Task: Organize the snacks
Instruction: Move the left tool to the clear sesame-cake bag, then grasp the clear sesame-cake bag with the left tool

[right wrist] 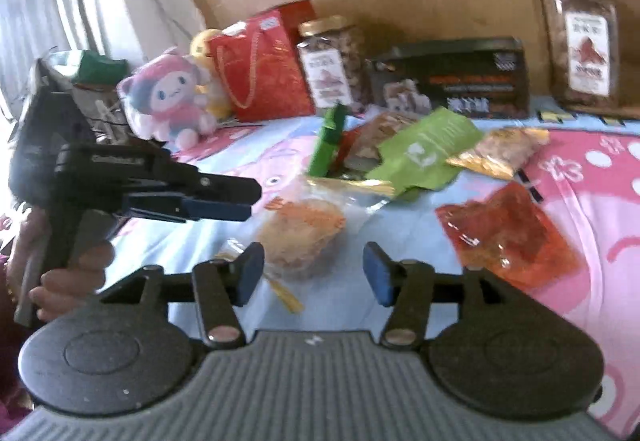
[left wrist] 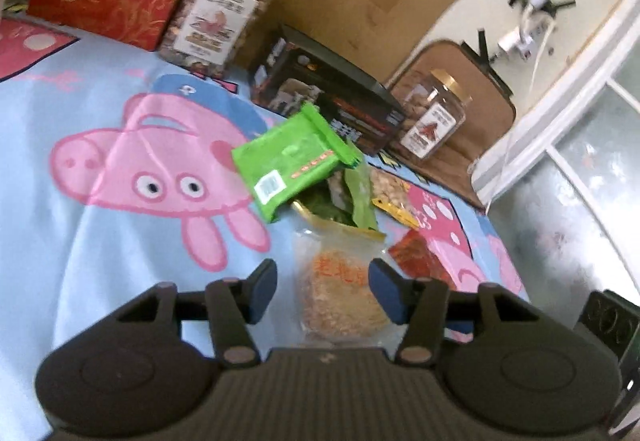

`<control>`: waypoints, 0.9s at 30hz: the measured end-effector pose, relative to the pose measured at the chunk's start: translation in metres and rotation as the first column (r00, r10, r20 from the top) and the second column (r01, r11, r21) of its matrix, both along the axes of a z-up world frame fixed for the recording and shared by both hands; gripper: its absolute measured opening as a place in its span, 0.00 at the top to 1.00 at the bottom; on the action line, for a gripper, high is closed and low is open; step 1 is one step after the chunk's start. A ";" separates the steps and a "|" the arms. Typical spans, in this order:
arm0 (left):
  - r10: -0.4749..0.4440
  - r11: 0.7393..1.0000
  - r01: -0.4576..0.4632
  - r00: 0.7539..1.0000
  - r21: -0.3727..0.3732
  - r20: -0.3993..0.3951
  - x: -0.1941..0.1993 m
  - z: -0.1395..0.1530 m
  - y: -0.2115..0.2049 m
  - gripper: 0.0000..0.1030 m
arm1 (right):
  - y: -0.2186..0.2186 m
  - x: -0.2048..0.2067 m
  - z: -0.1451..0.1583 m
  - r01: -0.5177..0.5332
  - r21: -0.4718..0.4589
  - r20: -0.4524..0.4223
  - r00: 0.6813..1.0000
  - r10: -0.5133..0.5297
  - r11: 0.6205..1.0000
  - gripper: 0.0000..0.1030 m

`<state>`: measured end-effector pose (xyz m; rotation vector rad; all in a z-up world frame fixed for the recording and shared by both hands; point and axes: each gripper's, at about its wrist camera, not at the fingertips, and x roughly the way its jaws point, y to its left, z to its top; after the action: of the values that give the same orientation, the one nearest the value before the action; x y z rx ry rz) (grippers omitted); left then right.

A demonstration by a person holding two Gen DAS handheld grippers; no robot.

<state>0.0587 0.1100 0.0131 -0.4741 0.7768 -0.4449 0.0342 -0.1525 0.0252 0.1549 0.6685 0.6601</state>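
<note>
Your left tool (left wrist: 323,291) stands wide open and holds nothing; its blue-padded fingers (left wrist: 264,287) straddle the clear packet of pale golden crisp snacks with orange print (left wrist: 344,293) without visibly touching it. That packet lies flat on the light blue cartoon-pig bedsheet (left wrist: 80,241), its long axis running straight away from the left tool toward the heap of other snacks.

Your right tool (right wrist: 314,275) is also wide open and empty, hovering near the same packet (right wrist: 300,237), which in the right wrist view sits just beyond its left finger. The left tool (right wrist: 224,201) appears there from the side, above the sheet.

Behind the packet, the bright green flat wrapper with a barcode (left wrist: 286,161) leans tilted on the pile. The translucent red-orange pouch (right wrist: 508,237) lies flat to the right, apart from the pile. Two gold-lidded clear jars of nuts (left wrist: 222,9) and a black printed carton (left wrist: 328,97) stand at the back.
</note>
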 end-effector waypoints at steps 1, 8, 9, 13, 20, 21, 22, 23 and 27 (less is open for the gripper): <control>-0.013 1.000 0.013 1.000 0.012 0.003 0.001 0.000 -0.005 0.49 | 0.001 0.001 -0.001 0.006 0.000 -0.008 1.000 -0.006 1.000 0.39; -0.054 0.998 0.055 0.998 0.032 -0.011 -0.004 -0.010 -0.018 0.54 | 0.025 -0.007 -0.007 -0.044 -0.142 0.043 0.998 0.050 0.989 0.30; -0.051 0.998 0.052 0.999 0.024 -0.019 -0.004 -0.013 -0.017 0.58 | 0.027 -0.006 -0.009 -0.061 -0.157 0.043 0.997 0.069 0.986 0.35; -0.036 0.999 0.036 0.999 0.023 -0.007 -0.006 -0.014 -0.017 0.62 | 0.038 -0.003 -0.013 -0.067 -0.217 0.072 0.994 0.084 0.974 0.60; -0.047 0.998 0.043 0.994 0.040 0.098 -0.023 0.026 -0.027 0.63 | 0.037 -0.027 0.009 -0.005 -0.246 0.219 0.974 0.061 0.969 0.67; -0.052 0.998 0.046 0.990 0.045 0.128 -0.022 0.036 -0.030 0.63 | 0.036 -0.030 0.016 0.009 -0.244 0.254 0.966 0.054 0.970 0.67; -0.056 0.997 0.048 0.986 0.053 0.155 -0.019 0.047 -0.033 0.63 | 0.034 -0.031 0.024 0.026 -0.242 0.295 0.954 0.048 0.970 0.67; -0.062 0.997 0.050 0.980 0.065 0.189 -0.013 0.060 -0.037 0.63 | 0.033 -0.030 0.032 0.041 -0.247 0.335 0.941 0.045 0.968 0.67; -0.065 0.994 0.035 0.953 0.104 0.296 0.037 0.118 -0.051 0.63 | 0.032 0.010 0.072 0.108 -0.282 0.491 0.870 0.047 0.953 0.67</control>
<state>0.0954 0.0587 0.1307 -0.2865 0.5156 -0.5096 0.0446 -0.1207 0.0976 -0.2840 0.2612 0.5282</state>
